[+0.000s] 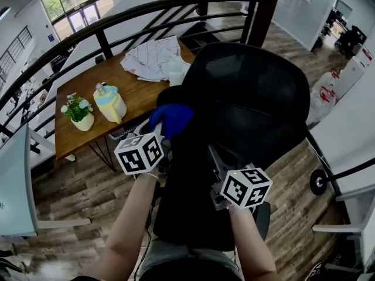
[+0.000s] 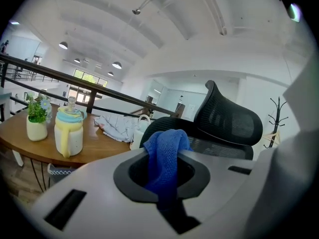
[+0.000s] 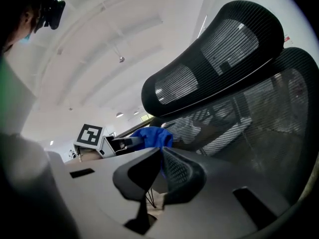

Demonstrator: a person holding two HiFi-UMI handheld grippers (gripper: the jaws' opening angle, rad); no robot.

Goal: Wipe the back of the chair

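Observation:
The black mesh chair back [image 1: 252,98] fills the middle of the head view, seen from behind; in the right gripper view the chair back [image 3: 259,113] rises close by, with its headrest [image 3: 214,54] above. My left gripper [image 1: 163,134] is shut on a blue cloth [image 1: 173,117] and holds it at the chair's left edge. In the left gripper view the blue cloth [image 2: 167,151] bulges out between the jaws of the left gripper [image 2: 167,161]. My right gripper [image 1: 212,154] is close behind the chair back, lower and to the right. Its jaws meet in the right gripper view, so the right gripper [image 3: 160,153] is shut with nothing in it.
A wooden table [image 1: 135,92] beyond the chair carries a yellow and blue jug [image 1: 109,103], a potted plant [image 1: 79,111], a white cup [image 1: 176,72] and a crumpled white sheet [image 1: 153,57]. A dark railing [image 1: 146,10] runs behind it. A white desk [image 1: 14,180] stands at the left.

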